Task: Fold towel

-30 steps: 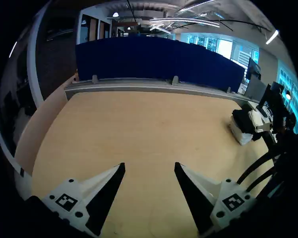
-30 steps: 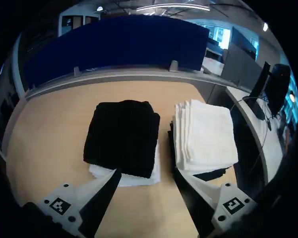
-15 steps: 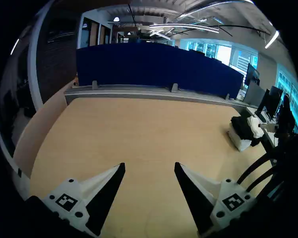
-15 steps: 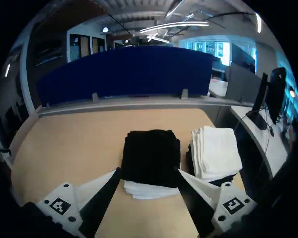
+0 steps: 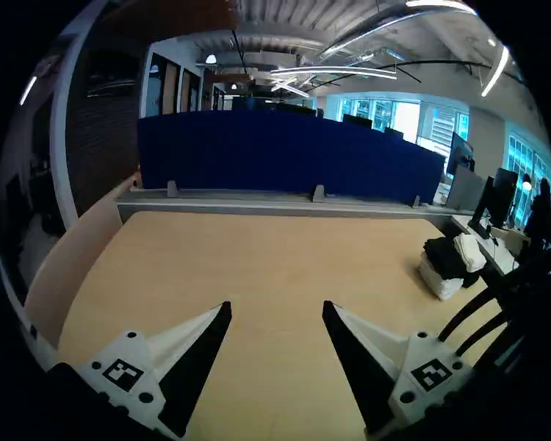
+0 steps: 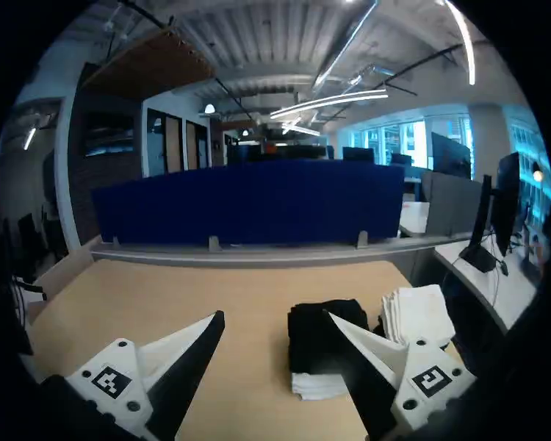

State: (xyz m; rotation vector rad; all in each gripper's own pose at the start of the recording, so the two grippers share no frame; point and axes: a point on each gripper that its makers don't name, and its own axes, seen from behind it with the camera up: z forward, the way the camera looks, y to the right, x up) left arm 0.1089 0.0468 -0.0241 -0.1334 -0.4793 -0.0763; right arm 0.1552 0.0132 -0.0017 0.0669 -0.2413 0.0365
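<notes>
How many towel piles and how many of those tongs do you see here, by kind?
Towel piles: 2 (black-topped pile, white-topped pile)
Tongs: 2 (left tongs, right tongs), both open
Total: 4

Right hand-held gripper [image 6: 273,314] pulls back and tips upward. Black towel stack [image 6: 312,338] and white towel stack [image 6: 421,314] now look smaller, lower, by its right finger. Left hand-held gripper [image 5: 275,303] tips up slightly; more ceiling [image 5: 305,29] shows.
</notes>
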